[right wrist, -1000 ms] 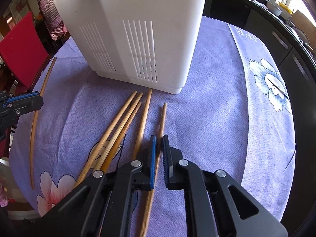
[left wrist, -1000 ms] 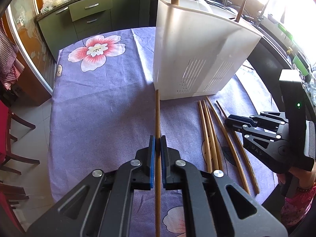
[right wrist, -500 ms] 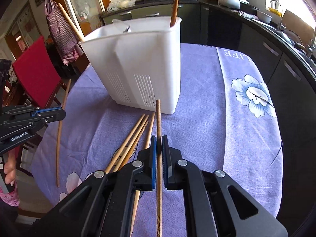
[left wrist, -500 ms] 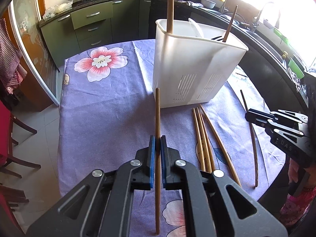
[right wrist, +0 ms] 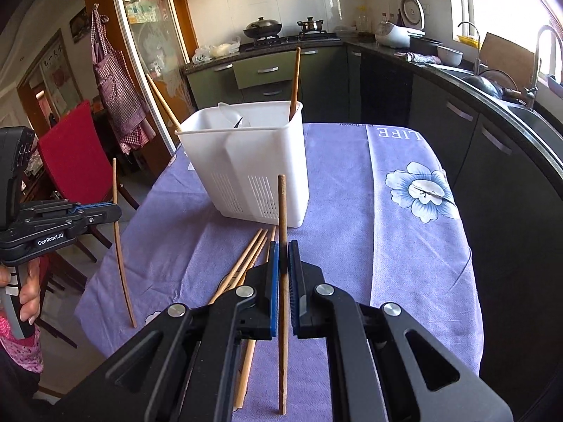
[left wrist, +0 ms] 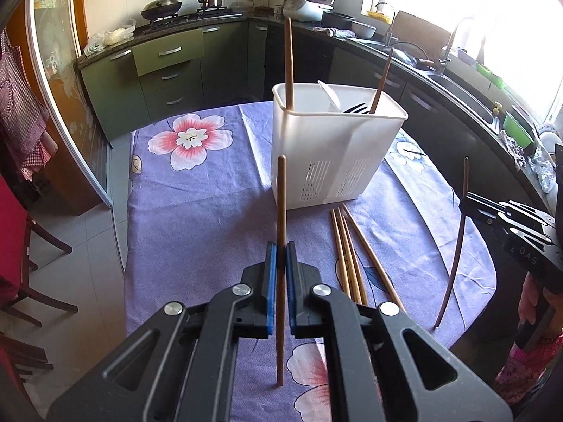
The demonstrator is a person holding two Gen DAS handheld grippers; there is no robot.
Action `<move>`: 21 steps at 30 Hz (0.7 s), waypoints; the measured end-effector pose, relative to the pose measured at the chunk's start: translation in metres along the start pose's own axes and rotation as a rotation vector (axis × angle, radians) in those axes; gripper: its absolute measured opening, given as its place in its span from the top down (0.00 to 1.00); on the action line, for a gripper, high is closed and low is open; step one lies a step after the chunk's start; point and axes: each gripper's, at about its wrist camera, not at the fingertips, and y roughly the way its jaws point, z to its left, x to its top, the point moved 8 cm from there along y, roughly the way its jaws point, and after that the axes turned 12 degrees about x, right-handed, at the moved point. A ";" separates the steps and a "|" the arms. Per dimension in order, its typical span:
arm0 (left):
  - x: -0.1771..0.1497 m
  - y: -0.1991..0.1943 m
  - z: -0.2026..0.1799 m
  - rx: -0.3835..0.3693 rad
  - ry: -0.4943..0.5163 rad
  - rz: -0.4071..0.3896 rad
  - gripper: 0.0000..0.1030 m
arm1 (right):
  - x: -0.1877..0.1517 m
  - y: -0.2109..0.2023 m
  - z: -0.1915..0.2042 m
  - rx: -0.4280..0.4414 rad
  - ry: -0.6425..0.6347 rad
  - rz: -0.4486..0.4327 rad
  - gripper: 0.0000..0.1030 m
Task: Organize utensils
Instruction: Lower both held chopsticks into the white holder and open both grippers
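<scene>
A white utensil caddy [left wrist: 330,154] [right wrist: 246,161] stands on the purple floral tablecloth, with two chopsticks, a white spoon and a dark fork standing in it. My left gripper [left wrist: 280,260] is shut on a brown chopstick [left wrist: 280,211] and holds it upright above the table, short of the caddy. My right gripper [right wrist: 283,256] is shut on another brown chopstick [right wrist: 282,211], also upright. Each gripper shows in the other's view: the right one [left wrist: 468,204] with its chopstick [left wrist: 457,242], the left one [right wrist: 118,211] with its chopstick [right wrist: 118,242]. Several loose chopsticks [left wrist: 346,249] [right wrist: 246,263] lie in front of the caddy.
The table [left wrist: 197,218] ends close by on the left and near sides. A red chair [right wrist: 77,158] stands beside it. Kitchen counters with a stove [left wrist: 186,14] and a sink [left wrist: 454,84] ring the room behind and to the right.
Both grippers have lifted well above the table and pulled back from the caddy, each carrying its chopstick. The right gripper's chopstick has come up off the cloth.
</scene>
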 end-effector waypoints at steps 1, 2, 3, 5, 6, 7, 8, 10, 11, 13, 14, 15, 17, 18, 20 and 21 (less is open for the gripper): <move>0.001 -0.003 0.000 0.001 0.000 -0.005 0.95 | 0.001 -0.003 0.001 0.000 -0.002 -0.007 0.94; 0.001 -0.005 0.000 0.001 0.001 -0.010 0.95 | 0.001 -0.006 0.002 0.002 -0.004 -0.013 0.94; 0.001 -0.007 0.000 0.003 0.002 -0.014 0.95 | 0.002 -0.009 0.003 0.003 -0.005 -0.019 0.94; 0.001 -0.010 -0.002 0.004 0.005 -0.019 0.95 | 0.002 -0.014 0.006 0.004 -0.011 -0.026 0.94; 0.001 -0.012 -0.002 0.005 0.005 -0.021 0.95 | 0.002 -0.016 0.007 0.005 -0.011 -0.032 0.94; 0.002 -0.013 -0.002 0.006 0.007 -0.023 0.95 | 0.002 -0.018 0.007 0.006 -0.011 -0.037 0.94; 0.002 -0.014 -0.002 0.007 0.008 -0.025 0.95 | 0.002 -0.019 0.008 0.008 -0.012 -0.040 0.94; 0.002 -0.016 -0.002 0.007 0.009 -0.029 0.95 | 0.004 -0.023 0.009 0.010 -0.011 -0.052 0.94; 0.002 -0.017 -0.002 0.008 0.010 -0.032 0.95 | 0.004 -0.024 0.010 0.011 -0.013 -0.055 0.94; 0.004 -0.020 -0.003 0.008 0.010 -0.038 0.95 | 0.007 -0.027 0.012 0.012 -0.017 -0.063 0.94; 0.005 -0.022 -0.003 0.008 0.010 -0.041 0.95 | 0.008 -0.028 0.012 0.013 -0.019 -0.067 0.94; 0.006 -0.023 -0.003 0.007 0.011 -0.045 0.95 | 0.010 -0.029 0.013 0.015 -0.021 -0.071 0.94; 0.008 -0.025 -0.004 0.005 0.013 -0.051 0.95 | 0.015 -0.031 0.015 0.016 -0.024 -0.082 0.94; 0.010 -0.027 -0.004 0.004 0.014 -0.055 0.95 | 0.018 -0.032 0.016 0.015 -0.026 -0.085 0.94; 0.013 -0.029 -0.005 0.003 0.016 -0.062 0.95 | 0.023 -0.035 0.018 0.018 -0.028 -0.097 0.94; 0.015 -0.030 -0.006 0.002 0.017 -0.065 0.95 | 0.026 -0.036 0.020 0.019 -0.032 -0.101 0.94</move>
